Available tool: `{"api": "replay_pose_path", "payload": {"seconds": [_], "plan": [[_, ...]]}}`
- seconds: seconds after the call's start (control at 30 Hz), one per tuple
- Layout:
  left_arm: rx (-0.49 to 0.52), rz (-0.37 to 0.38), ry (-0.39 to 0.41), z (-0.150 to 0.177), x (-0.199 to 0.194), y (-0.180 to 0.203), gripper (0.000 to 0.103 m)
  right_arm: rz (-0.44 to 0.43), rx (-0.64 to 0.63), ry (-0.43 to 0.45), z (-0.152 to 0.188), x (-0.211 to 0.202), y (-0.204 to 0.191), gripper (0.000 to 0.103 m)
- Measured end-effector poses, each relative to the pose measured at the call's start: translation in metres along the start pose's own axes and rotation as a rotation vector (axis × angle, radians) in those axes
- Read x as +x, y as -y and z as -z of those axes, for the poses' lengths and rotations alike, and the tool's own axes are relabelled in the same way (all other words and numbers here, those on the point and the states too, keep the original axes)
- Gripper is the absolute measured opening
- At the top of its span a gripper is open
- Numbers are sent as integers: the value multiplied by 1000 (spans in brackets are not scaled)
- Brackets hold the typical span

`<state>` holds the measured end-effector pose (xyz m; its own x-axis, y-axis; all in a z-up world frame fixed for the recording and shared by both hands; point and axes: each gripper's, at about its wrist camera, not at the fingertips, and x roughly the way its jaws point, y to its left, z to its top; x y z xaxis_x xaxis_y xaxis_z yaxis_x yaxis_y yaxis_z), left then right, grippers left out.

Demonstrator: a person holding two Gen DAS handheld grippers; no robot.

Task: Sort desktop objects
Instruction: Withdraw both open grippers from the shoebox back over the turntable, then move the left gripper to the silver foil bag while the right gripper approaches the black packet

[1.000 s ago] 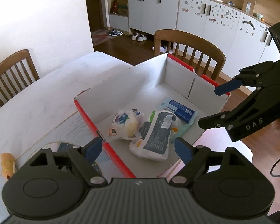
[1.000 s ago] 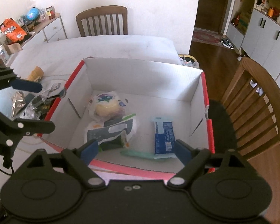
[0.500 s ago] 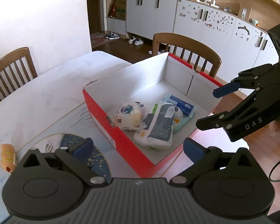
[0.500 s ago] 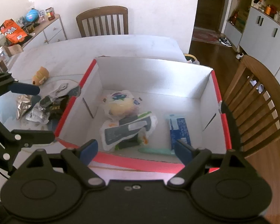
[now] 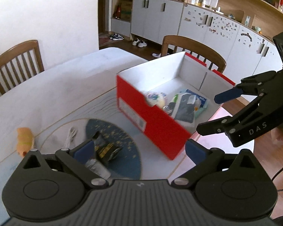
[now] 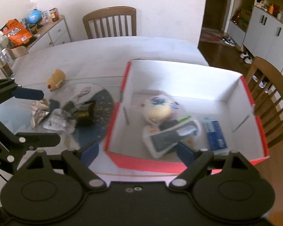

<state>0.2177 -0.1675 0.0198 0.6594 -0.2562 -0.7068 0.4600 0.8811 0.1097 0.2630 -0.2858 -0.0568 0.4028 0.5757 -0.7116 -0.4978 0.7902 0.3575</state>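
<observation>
A red cardboard box (image 5: 151, 120) with a white inside (image 6: 188, 79) stands on the white table. It holds a round white packet (image 6: 158, 107), a dark-and-white pouch (image 6: 169, 137) and a blue packet (image 6: 216, 133). Left of the box, on a blue round mat (image 6: 101, 103), lie a black packet (image 6: 84, 111), crumpled wrappers (image 6: 54, 120) and an orange plush toy (image 6: 55, 79). My left gripper (image 5: 139, 150) is open and empty above the mat. My right gripper (image 6: 135, 150) is open and empty over the box's near wall; it also shows in the left wrist view (image 5: 209, 113).
Wooden chairs stand at the far side (image 6: 111, 22) and the right side (image 6: 269, 101) of the table. A sideboard with snack bags (image 6: 15, 32) is at the far left. White cabinets (image 5: 207, 28) line the back wall. A white cable (image 5: 69, 137) lies on the mat.
Both grippers have pulled back and swung left, away from the box and toward the mat. The views are blurred with motion. Both stay open and empty.
</observation>
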Motion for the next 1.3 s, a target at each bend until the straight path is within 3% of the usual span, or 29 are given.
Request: {"api": "replay_pose_path", "payload": {"seconds": [0.63, 0.93, 1.3], "plan": [[-86, -39, -40, 56, -14, -92, 103, -26, -8, 18, -21, 40, -90, 89], [-133, -78, -42, 71, -11, -126, 103, -49, -64, 1, -31, 69, -118, 89], [-163, -119, -93, 86, 8, -155, 103, -50, -79, -62, -33, 110, -124, 89]]}}
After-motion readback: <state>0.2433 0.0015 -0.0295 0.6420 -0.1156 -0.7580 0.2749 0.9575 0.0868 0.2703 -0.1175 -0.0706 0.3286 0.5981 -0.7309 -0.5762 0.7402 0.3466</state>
